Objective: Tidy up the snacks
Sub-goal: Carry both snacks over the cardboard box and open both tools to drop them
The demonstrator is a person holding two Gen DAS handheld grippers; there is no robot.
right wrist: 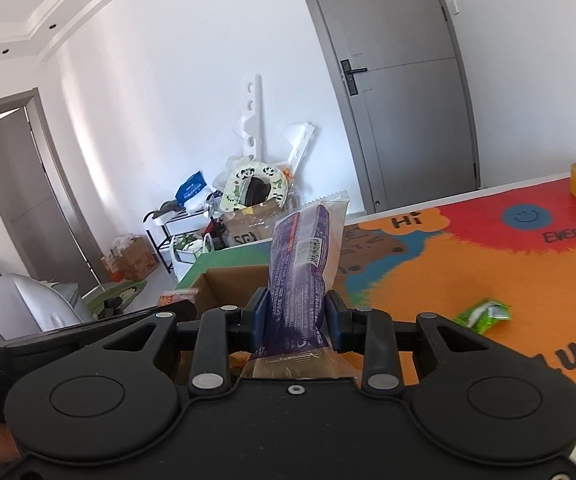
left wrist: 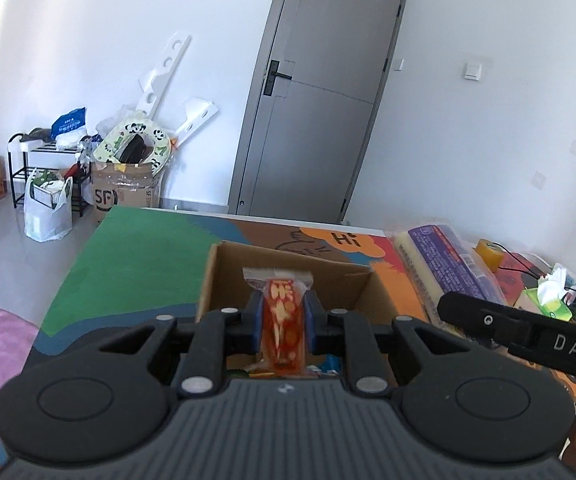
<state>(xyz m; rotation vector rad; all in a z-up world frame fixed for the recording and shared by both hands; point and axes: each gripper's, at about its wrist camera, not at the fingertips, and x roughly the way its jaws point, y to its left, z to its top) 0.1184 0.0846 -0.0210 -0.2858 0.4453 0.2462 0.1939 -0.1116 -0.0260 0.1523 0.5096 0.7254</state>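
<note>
My left claw (left wrist: pixel 280 318) grips a red snack packet (left wrist: pixel 282 322), upright at frame centre, directly above the open box (left wrist: pixel 223 276); my right claw (right wrist: pixel 296 316) clamps a purple packet (right wrist: pixel 300 276).

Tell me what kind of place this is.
Probably a lived-in home room: a grey door, a shoe rack piled with bags and boxes, and a colourful table mat holding a cardboard box for snacks.

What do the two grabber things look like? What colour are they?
Both tongs, left and right, are black plastic with blue pads on the fingers, silver round pins and two big round bumps near the camera. White letters "DAS" mark the right one's side. No cables show on them.
</note>
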